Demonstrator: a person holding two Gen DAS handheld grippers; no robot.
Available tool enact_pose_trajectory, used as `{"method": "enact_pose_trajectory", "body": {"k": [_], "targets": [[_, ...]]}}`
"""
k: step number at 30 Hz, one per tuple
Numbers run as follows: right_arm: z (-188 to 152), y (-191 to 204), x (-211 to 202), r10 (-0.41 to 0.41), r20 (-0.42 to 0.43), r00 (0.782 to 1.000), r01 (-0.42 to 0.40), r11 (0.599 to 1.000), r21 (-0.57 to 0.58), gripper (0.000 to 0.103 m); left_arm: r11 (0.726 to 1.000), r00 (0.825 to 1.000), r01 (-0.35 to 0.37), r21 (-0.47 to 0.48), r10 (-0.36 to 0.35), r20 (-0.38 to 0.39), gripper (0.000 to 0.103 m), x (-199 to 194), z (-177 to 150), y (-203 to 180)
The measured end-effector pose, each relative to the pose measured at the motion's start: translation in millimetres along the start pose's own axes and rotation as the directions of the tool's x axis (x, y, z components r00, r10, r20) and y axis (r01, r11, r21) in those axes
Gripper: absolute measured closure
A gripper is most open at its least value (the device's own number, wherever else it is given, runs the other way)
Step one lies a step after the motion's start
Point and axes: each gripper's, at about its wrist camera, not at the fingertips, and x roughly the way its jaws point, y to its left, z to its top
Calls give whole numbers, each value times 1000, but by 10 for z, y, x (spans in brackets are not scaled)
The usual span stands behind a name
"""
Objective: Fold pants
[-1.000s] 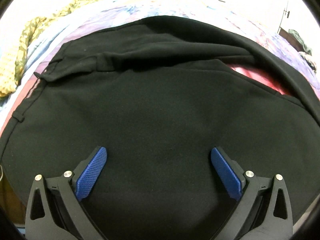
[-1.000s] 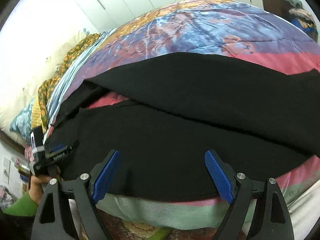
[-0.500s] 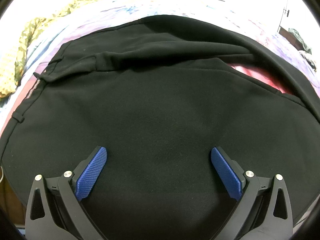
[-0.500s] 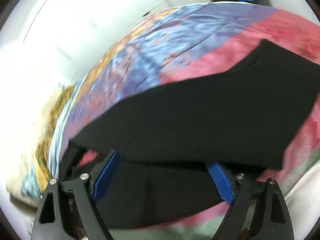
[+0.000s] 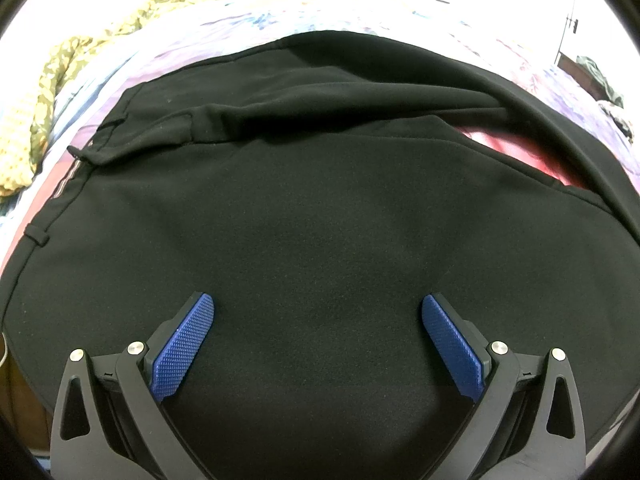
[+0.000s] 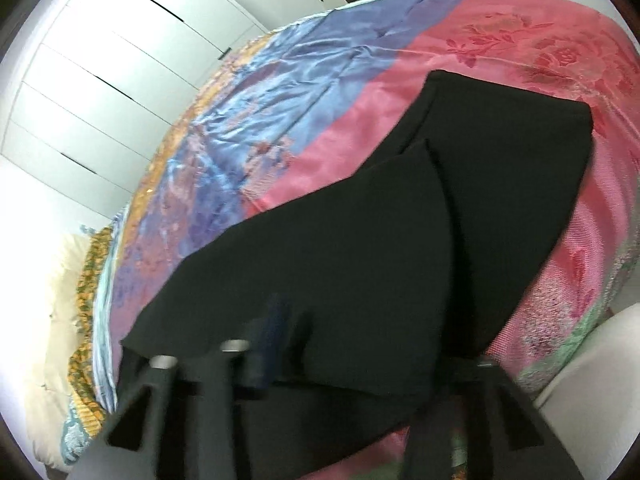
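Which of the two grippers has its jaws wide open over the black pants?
The left gripper: its blue pads stand far apart over the pants, gripping nothing. The right gripper has just been closing, with pants fabric between its jaws.

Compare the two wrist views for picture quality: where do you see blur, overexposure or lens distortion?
Left wrist view: sharp, the black pants and blue pads crisp, but the top of the frame is blown out to white. Right wrist view: motion-smeared, the right hand-held gripper especially, its fingers closing on the pants; the wardrobe is glary. Both show fisheye bulging and dark corners.
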Motion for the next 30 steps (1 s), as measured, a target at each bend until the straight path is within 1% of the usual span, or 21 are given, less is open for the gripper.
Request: {"method": "enact_pose_trajectory", "body": {"k": [3,6,11,16,25,26,28,29,30], "targets": [[-6,1,-37,10,2,1000,-10,1000,-12,93,1000,1000,0,0,0,0,0,2,2,3],[-17,98,-140,34,20,999,-33,999,-43,95,1000,1000,-1,0,1,1,0,3,1,1],[3,364,-330,85,51,995,-78,990,-119,96,1000,1000,-1,1,1,1,1,0,3,-2],[24,677,-525,137,67,988,-120,970,-212,96,1000,1000,0,3,0,1,1,0,18,5],[50,1037,-732,215,75,974,-184,936,-300,96,1000,1000,0,2,0,-3,1,2,21,2],[47,1075,-753,224,73,972,-191,932,-308,96,1000,1000,0,2,0,-11,0,-2,29,2],[40,1126,-784,238,70,969,-204,926,-319,96,1000,999,4,13,-3,-54,1,-28,99,8],[41,1164,-814,249,67,966,-214,920,-327,96,999,997,14,29,-11,-78,1,-56,152,12],[38,1190,-843,258,66,964,-222,916,-335,96,998,995,39,44,-35,-98,1,-91,220,21]]}}
